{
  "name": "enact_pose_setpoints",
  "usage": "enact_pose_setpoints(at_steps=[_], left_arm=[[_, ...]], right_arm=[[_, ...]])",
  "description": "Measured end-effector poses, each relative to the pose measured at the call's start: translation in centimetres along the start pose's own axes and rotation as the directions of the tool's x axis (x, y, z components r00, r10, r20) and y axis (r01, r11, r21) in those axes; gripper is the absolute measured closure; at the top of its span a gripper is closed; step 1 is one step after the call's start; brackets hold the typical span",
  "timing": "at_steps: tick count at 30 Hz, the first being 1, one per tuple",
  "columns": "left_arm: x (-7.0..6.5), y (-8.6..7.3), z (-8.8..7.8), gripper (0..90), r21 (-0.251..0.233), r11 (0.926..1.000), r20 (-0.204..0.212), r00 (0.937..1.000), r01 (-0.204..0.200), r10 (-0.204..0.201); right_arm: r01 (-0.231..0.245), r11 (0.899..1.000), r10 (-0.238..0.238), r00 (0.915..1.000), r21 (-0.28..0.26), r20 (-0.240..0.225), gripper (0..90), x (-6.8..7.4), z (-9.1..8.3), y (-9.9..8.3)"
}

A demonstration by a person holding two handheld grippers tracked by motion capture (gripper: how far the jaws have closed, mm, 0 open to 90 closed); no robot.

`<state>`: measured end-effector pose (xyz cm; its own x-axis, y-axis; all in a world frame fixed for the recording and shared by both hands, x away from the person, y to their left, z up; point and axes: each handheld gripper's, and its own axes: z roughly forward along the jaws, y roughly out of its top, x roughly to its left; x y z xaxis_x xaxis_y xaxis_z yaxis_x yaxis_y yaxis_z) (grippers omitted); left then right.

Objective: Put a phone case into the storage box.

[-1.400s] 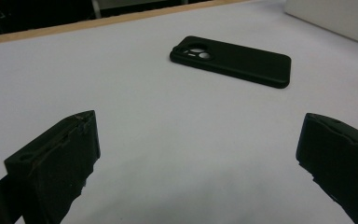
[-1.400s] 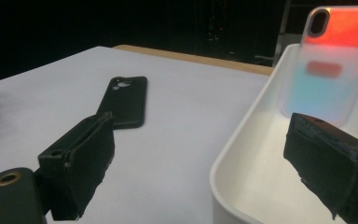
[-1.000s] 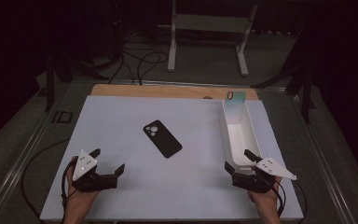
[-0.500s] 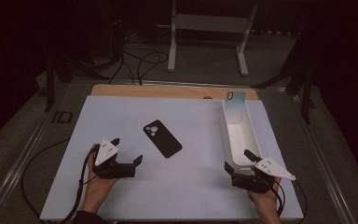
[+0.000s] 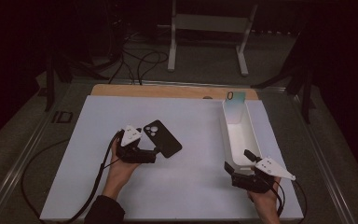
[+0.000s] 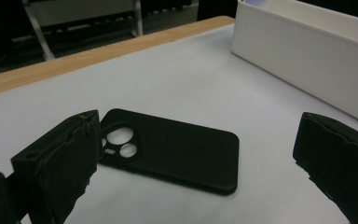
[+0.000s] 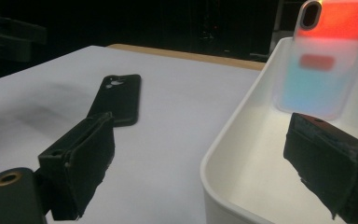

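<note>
Black phone case, flat and camera-cutout side up on white table mat, left of centre, well apart from white tray at right. Left gripper just beside case's near edge, jaws spread wide either side of it in left gripper view, not touching. Right gripper at tray's near end, jaws spread, empty; iridescent phone case propped upright against tray's far wall.
</note>
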<state>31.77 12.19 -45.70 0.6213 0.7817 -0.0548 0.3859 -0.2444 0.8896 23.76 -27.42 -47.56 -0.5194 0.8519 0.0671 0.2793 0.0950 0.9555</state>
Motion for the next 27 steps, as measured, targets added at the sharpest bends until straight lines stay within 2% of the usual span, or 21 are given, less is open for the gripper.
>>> enact_pose_setpoints(at_steps=[2, 4, 6, 8, 11, 12, 13, 15, 16, 18, 20, 27], left_arm=[[-0.1, 0.4, 0.7, 5.8, 0.004, 1.0000, 0.014, 0.9999, 0.003, -0.003], [-0.3, 0.7, 1.5, 7.4, 0.011, 0.9999, 0.011, 0.9999, -0.002, 0.001], [-0.6, 1.0, 2.2, 12.8, 0.013, 0.9999, 0.007, 0.9999, -0.010, 0.010], [-0.8, 1.2, 3.0, 18.7, 0.015, 0.9998, 0.019, 0.9998, -0.011, 0.011], [-1.0, 1.3, 3.8, 31.5, 0.015, 0.9998, 0.028, 0.9995, -0.015, 0.014], [-1.2, 1.4, 4.6, 31.5, 0.022, 0.9997, 0.036, 0.9993, -0.010, 0.009], [-1.2, 1.4, 5.0, 39.6, 0.033, 0.9994, 0.042, 0.9991, -0.008, 0.007], [-1.3, 1.5, 5.8, 48.1, 0.051, 0.9987, 0.060, 0.9982, 0.001, -0.004], [-1.3, 1.5, 6.3, 50.7, 0.060, 0.9981, 0.060, 0.9981, 0.010, -0.013], [-1.3, 1.6, 7.1, 56.4, 0.084, 0.9961, 0.090, 0.9954, 0.024, -0.032], [-1.4, 1.5, 7.8, 62.9, 0.101, 0.9946, 0.105, 0.9939, 0.023, -0.034], [-1.5, 0.9, 9.8, 80.7, 0.137, 0.9903, 0.078, 0.9965, 0.020, -0.030]], right_arm=[[-0.002, 1.000, 0.002, 1.0000, 0.001, 0.001, 8.7, 0.0, 0.0, 0.0], [-0.004, 1.000, 0.004, 1.0000, 0.003, -0.002, 8.7, 0.0, 0.1, 0.0], [-0.001, 1.000, 0.001, 1.0000, 0.005, -0.004, 8.7, 0.1, 0.1, -0.1], [-0.002, 1.000, 0.002, 1.0000, 0.006, -0.005, 8.7, 0.1, 0.1, -0.1], [-0.003, 1.000, 0.004, 1.0000, 0.006, -0.005, 8.7, 0.1, 0.1, -0.1], [-0.004, 1.000, 0.004, 1.0000, 0.006, -0.004, 8.7, 0.1, 0.1, -0.1], [-0.006, 1.000, 0.006, 1.0000, 0.005, -0.004, 8.7, 0.1, 0.1, -0.1], [-0.009, 1.000, 0.009, 0.9999, 0.004, -0.005, 8.7, 0.1, 0.1, -0.1], [-0.008, 1.000, 0.008, 1.0000, 0.005, -0.005, 8.7, 0.1, 0.1, -0.1], [-0.005, 1.000, 0.005, 1.0000, 0.005, -0.008, 8.7, 0.1, 0.1, -0.1], [-0.007, 1.000, 0.007, 0.9999, 0.005, -0.008, 8.7, 0.1, 0.1, -0.1], [-0.005, 1.000, 0.005, 0.9999, 0.003, -0.009, 8.7, 0.1, 0.1, -0.1]])
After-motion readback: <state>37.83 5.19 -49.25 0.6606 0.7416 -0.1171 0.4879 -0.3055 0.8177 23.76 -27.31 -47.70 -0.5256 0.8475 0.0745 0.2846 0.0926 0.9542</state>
